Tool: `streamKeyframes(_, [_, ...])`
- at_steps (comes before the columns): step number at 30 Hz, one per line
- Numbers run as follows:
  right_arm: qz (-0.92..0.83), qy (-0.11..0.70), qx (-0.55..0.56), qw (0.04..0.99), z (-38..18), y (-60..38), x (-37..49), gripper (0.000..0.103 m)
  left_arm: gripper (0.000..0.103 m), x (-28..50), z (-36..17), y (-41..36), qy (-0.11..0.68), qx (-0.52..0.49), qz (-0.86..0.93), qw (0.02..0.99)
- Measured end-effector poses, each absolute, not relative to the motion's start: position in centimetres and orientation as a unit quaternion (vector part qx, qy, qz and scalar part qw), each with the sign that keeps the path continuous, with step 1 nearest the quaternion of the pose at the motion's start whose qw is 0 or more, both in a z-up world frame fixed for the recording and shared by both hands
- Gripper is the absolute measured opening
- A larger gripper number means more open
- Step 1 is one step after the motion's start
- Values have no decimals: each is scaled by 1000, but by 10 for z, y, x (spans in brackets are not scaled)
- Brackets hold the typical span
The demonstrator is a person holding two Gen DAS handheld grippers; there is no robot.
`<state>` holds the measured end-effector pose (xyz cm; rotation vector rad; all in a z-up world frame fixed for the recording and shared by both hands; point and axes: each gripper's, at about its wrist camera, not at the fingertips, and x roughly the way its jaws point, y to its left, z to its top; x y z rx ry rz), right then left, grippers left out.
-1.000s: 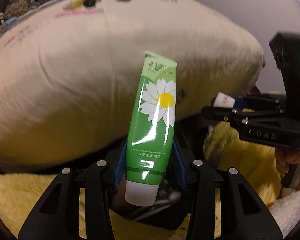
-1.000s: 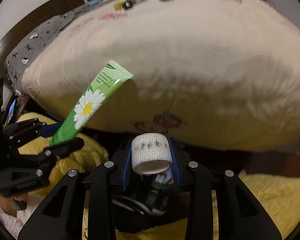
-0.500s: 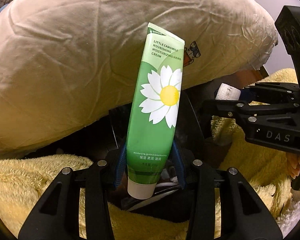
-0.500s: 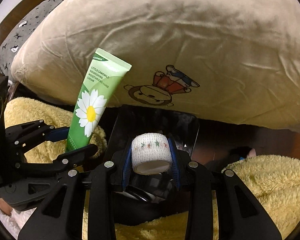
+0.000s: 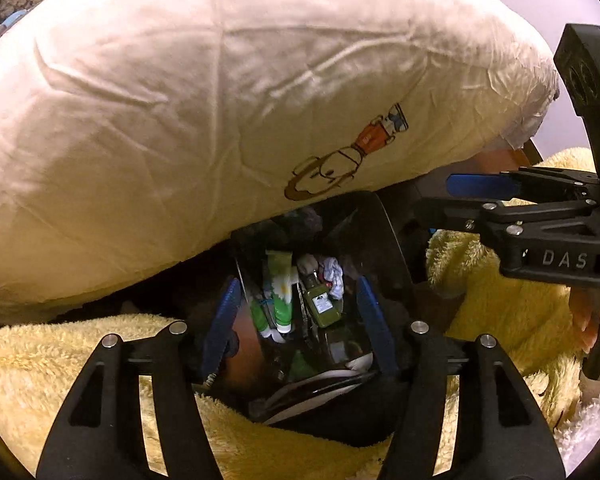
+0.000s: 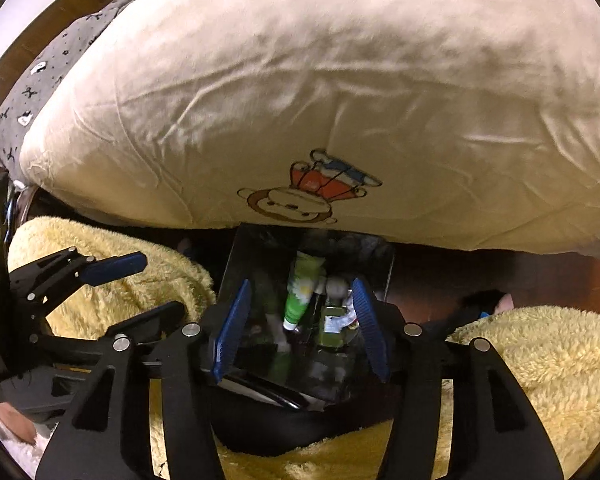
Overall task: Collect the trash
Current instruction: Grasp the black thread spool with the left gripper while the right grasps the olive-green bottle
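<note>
Both claws hang over the black square trash bin [image 5: 384, 236], jaws opening with nothing between them: our left claw [image 5: 296, 320] and our right claw [image 6: 298, 326].

The green daisy-printed hand-cream tube [image 6: 300, 294] lies inside the bin among other rubbish, beside a dark green small bottle [image 5: 322, 304]. Its long axis runs roughly from the bin's far wall toward us, white cap nearest us, crimped end toward the cream monkey-print pillow [image 6: 300, 100].

To finish this drop well, we judge it best to let the jaws spread fully and lift straight up, clear of the bin's rim and the yellow fluffy blanket [image 5: 60, 364].
</note>
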<state>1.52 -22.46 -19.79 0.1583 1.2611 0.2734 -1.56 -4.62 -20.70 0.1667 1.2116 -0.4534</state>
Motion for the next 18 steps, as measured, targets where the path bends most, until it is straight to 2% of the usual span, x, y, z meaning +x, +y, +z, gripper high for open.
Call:
streamKeyframes(8, [123,530,53,838,-143,-230,33,60,65,-5,-163,-25,520,65,-200,828])
streamKeyframes(13, [116,473,42,873,-104,-236,61,74,72,23,-124,-7,477,53,-175,860])
streamKeyframes(18, [107,445,21,889,-82,-234,113,75,74,63,-97,3,444,56,-139,883])
